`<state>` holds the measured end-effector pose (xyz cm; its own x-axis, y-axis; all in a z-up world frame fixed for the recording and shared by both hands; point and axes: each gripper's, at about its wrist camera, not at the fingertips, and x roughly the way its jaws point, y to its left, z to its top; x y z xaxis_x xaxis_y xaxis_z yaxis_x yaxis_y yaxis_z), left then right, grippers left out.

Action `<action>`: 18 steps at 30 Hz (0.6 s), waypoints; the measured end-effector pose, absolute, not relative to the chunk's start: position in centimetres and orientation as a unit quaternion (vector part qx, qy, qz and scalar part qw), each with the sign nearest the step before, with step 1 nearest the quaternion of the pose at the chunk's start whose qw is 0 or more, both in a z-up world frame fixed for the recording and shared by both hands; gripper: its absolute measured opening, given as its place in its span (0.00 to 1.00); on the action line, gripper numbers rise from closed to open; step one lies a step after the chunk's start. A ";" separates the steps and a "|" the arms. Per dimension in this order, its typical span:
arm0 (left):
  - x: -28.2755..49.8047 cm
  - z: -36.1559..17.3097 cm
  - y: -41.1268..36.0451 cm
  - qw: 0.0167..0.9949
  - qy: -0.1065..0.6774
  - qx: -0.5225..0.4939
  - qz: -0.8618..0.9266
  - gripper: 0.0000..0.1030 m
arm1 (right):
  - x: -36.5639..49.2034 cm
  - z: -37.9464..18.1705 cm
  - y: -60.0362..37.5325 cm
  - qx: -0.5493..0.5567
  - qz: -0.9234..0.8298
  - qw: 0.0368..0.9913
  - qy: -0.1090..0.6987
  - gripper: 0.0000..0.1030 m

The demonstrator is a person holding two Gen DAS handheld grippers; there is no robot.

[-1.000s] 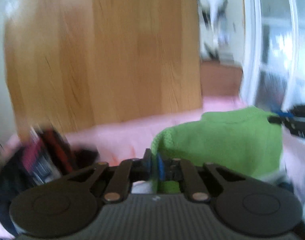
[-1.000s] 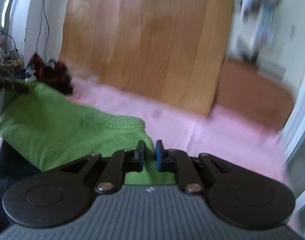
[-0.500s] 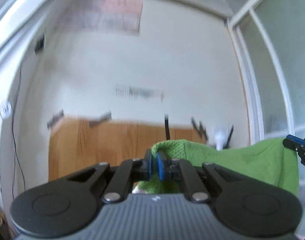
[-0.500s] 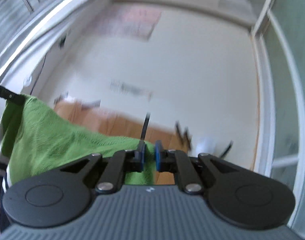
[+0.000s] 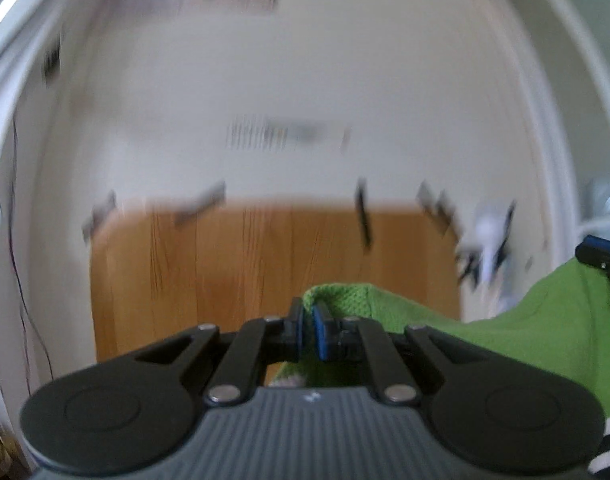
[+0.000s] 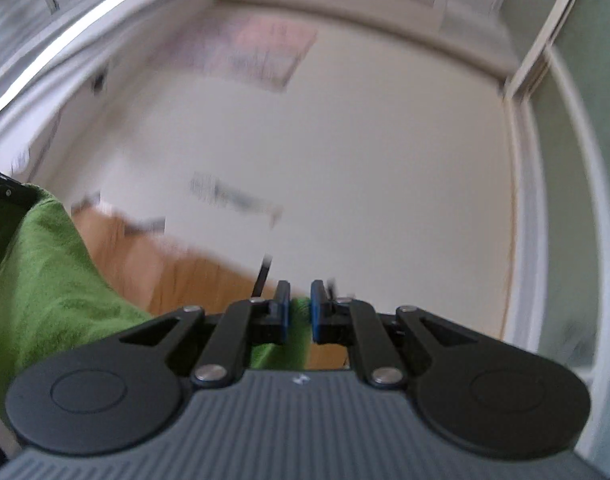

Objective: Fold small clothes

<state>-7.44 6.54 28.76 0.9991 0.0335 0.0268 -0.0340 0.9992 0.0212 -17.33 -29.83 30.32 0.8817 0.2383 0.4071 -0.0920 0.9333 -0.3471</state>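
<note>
A green knit garment hangs in the air between my two grippers. My left gripper is shut on one corner of it; the cloth bulges above the blue pads. My right gripper is shut on the other corner, with green cloth between its blue pads. The garment stretches to the left in the right wrist view. The right gripper's tip shows at the right edge of the left wrist view. Both views point up at the wall.
A wooden headboard stands against a white wall with a paper sheet on it. A window frame is on the right. The pink bed surface is out of view.
Both grippers have lifted the green garment off the pink bed and tilted upward. The views went from the bed and headboard to the wall and ceiling edge.
</note>
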 end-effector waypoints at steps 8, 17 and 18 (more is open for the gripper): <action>10.9 11.2 10.5 0.964 0.231 -0.011 0.130 0.15 | 6.9 19.0 -25.8 -0.131 0.127 0.983 0.031 0.31; 10.5 3.1 11.5 0.948 0.298 -0.100 0.056 0.25 | 6.0 8.8 -38.4 0.004 0.106 0.976 0.189 0.35; 10.5 3.0 10.9 0.948 0.299 -0.092 0.047 0.30 | 4.9 7.8 -39.7 0.024 0.097 0.973 0.206 0.38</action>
